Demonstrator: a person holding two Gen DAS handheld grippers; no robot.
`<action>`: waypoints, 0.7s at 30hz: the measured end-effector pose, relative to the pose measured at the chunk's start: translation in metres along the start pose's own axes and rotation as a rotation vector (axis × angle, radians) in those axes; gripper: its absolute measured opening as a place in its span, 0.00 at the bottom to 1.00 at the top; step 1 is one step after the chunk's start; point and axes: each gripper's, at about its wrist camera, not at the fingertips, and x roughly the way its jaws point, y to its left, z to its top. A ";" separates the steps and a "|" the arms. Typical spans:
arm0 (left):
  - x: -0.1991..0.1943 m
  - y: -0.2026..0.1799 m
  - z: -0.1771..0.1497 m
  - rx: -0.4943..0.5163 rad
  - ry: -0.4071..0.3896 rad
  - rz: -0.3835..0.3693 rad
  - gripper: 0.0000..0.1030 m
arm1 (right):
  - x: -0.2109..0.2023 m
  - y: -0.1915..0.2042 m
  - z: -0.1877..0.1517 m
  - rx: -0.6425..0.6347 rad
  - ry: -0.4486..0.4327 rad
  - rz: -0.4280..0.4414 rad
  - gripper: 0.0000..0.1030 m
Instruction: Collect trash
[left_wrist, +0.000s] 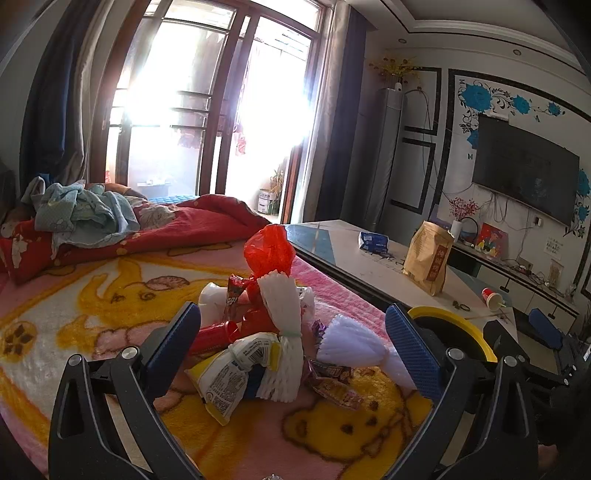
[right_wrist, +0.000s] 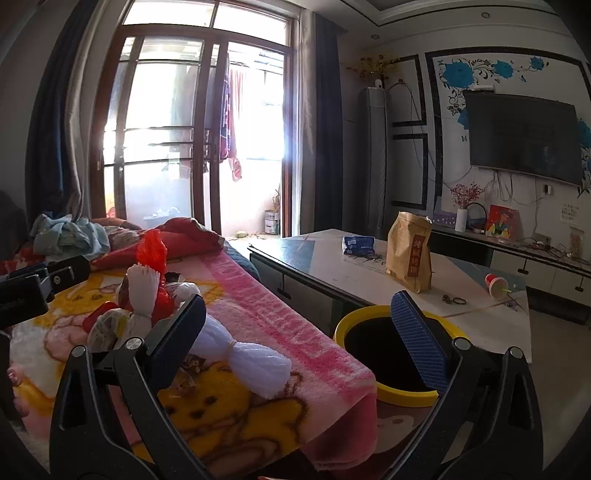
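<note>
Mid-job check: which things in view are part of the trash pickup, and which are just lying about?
Part of the job:
- red plastic bag
- white foam nets
- yellow snack wrapper
- yellow-rimmed bin
- left tool and right tool, both open

Lying about:
- brown paper bag
- blue packet
- paper cup
- crumpled clothes
- TV

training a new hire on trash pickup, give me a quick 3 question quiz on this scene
1. True or false: the bin with the yellow rim stands on the blanket.
2. What does the left gripper hold? A) a red bag B) nothing C) a cup
3. Fill in: the brown bag stands on the ____.

Key: 1 false, it stands on the floor beside the bed. 2 B, jaws open around the trash pile. 3 table.
</note>
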 end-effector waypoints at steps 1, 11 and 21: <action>0.000 0.000 0.000 0.000 0.000 0.002 0.94 | 0.000 0.000 0.000 -0.001 0.001 0.001 0.90; -0.001 -0.001 0.001 -0.001 0.000 -0.001 0.94 | 0.000 -0.001 0.000 -0.001 0.004 -0.001 0.90; -0.002 -0.004 0.005 -0.001 0.003 -0.001 0.94 | 0.001 -0.001 -0.001 -0.002 0.007 0.001 0.90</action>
